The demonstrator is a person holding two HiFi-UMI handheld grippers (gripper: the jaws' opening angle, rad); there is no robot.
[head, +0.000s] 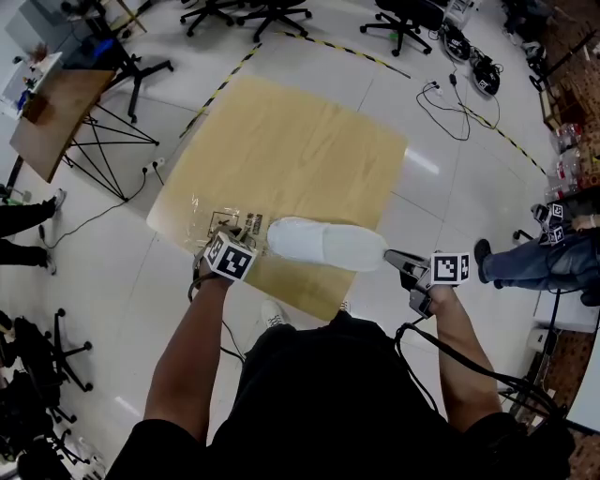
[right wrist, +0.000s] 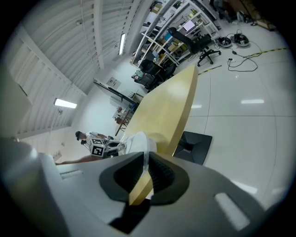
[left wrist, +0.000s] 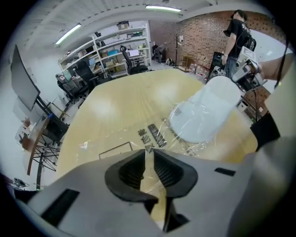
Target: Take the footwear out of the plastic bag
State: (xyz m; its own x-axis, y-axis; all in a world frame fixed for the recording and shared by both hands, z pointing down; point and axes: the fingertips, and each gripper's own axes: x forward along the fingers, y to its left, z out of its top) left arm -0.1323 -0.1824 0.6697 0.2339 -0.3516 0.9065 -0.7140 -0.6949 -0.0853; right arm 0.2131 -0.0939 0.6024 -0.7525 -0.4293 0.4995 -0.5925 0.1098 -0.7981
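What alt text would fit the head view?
Seen from above, a white slipper lies on a wooden table. The person's right gripper grips one end; the left gripper straddles the clear plastic bag at the other.

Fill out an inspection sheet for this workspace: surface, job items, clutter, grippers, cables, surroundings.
Surface: light wooden table, bare apart from the job's things.
Job's things: white slipper lying near the table's front edge; clear plastic bag with dark print beside it, its film wrinkled around one end of the slipper.
Clutter: nothing seen on the table.
Grippers: left gripper down over the bag, fingers a narrow gap apart with film between them; right gripper with fingers shut on the slipper's thin edge, at the table's edge.
Cables: loose cables on the floor beyond the table.
Surroundings: office chairs, side table, person's legs.
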